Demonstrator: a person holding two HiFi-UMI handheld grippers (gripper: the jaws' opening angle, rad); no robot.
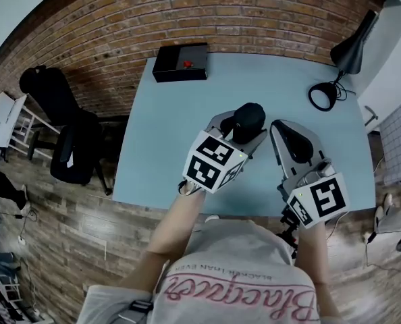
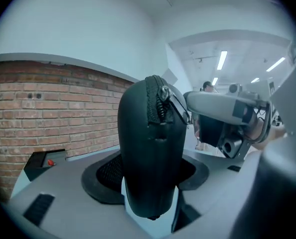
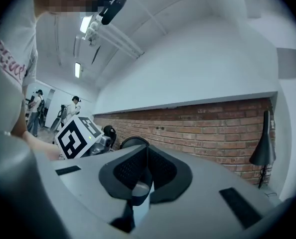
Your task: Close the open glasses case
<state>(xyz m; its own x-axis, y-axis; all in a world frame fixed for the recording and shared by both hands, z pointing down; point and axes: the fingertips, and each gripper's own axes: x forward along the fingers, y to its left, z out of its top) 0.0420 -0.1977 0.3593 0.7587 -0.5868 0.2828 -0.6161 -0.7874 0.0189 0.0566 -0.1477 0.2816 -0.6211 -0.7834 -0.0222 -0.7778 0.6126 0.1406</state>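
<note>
A black zipped glasses case (image 1: 249,118) stands upright between the pads of my left gripper (image 1: 243,132), held above the light blue table (image 1: 180,120). In the left gripper view the case (image 2: 150,148) fills the middle, its zipper running up the facing edge to a pull at the top, and the left gripper (image 2: 150,176) is shut on its lower part. My right gripper (image 1: 289,139) hovers just right of the case; its pads meet with nothing between them (image 3: 145,164). The left gripper's marker cube (image 3: 78,136) shows at the left of the right gripper view.
A black box (image 1: 181,62) with a red item on it sits at the table's far left edge. A black desk lamp (image 1: 349,49) stands at the far right, round base (image 1: 322,96) on the table. A black office chair (image 1: 72,147) is left of the table, by the brick wall.
</note>
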